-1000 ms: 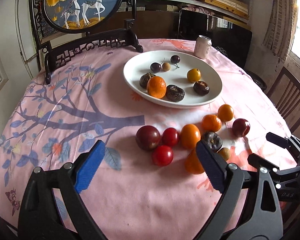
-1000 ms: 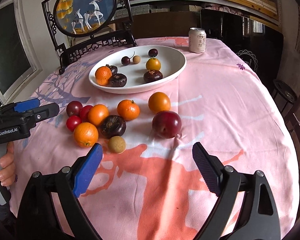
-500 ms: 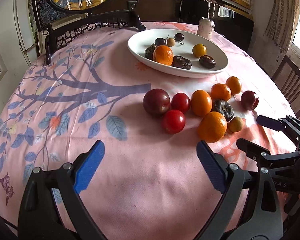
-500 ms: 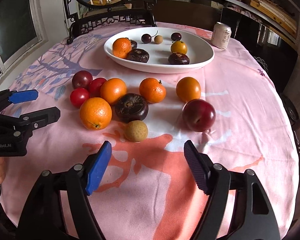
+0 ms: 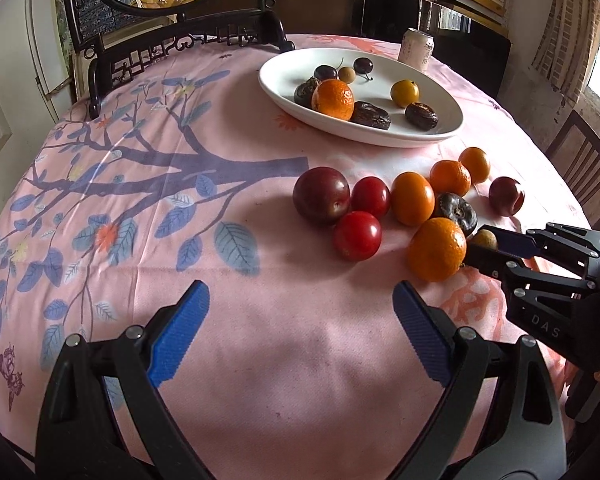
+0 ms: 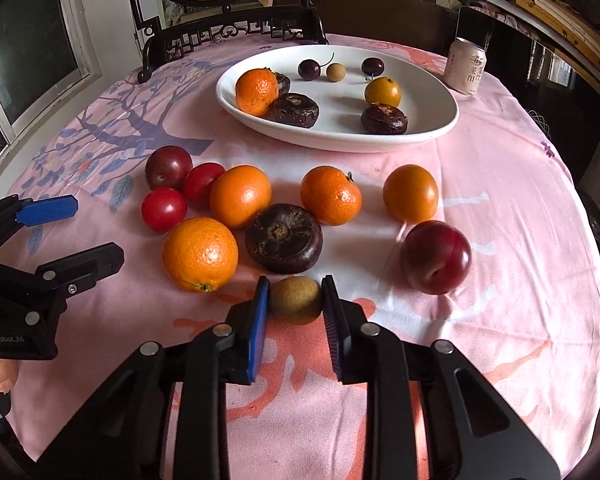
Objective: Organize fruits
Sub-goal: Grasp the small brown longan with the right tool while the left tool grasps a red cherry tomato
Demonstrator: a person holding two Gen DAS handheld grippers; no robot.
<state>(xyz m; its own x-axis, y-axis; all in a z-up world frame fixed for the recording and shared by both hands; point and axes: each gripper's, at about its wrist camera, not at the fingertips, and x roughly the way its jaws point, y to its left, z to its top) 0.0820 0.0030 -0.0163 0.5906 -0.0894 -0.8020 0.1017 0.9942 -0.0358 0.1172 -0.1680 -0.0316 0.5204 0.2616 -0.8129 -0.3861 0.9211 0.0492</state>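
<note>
- Right gripper (image 6: 295,300) down at the near edge of the fruit cluster, jaws just closed in, blue pads pressed on either side of a small tan longan (image 6: 296,299) resting on the pink tablecloth (image 6: 500,168).
- Same grip seen from the left wrist camera: longan (image 5: 485,238) peeking out at the fingertips, just beside a big orange (image 5: 437,249).
- Left gripper (image 5: 300,320) hanging over bare cloth, fingers spread wide, nothing between them.
- White oval plate (image 6: 440,120) at the back of the table, holding a mandarin (image 6: 257,92), three dark water chestnuts (one tucked behind the mandarin), two dark cherries (image 6: 309,69), a second little longan between them, and a yellow fruit (image 6: 382,92).
- Loose on the cloth in front of the plate: a dark water chestnut (image 6: 284,238) just beyond the gripped longan, oranges and mandarins around it, two red tomatoes (image 6: 164,209) and a dark plum at far left, a red plum (image 6: 436,257) off to the right.
- Pale drink can (image 6: 466,70) upright just past the plate's right end.
</note>
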